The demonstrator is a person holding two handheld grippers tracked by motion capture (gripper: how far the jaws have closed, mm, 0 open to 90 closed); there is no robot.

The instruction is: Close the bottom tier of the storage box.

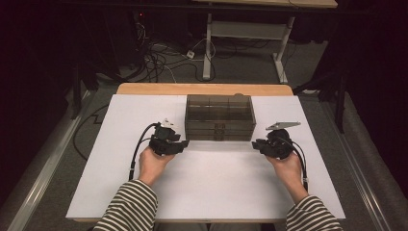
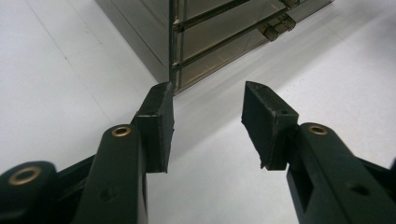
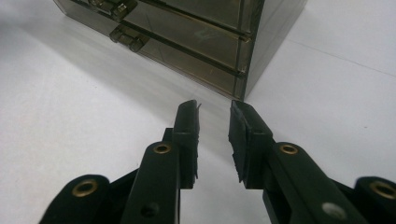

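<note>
Squarely between both grippers' empty, parted black fingers (image 2: 161, 126): boxy smoky translucent plastic drawer cabinet (image 1: 219, 117) on smooth white table (image 1: 211, 183).

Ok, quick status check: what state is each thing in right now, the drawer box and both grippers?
Drawer box: upright on the white table, all drawers pushed in.
Left gripper: open, nothing between the jaws, near the box's front left corner.
Right gripper: open, empty, near the front right corner.

Dim room, bright tabletop, soft shadows
</note>
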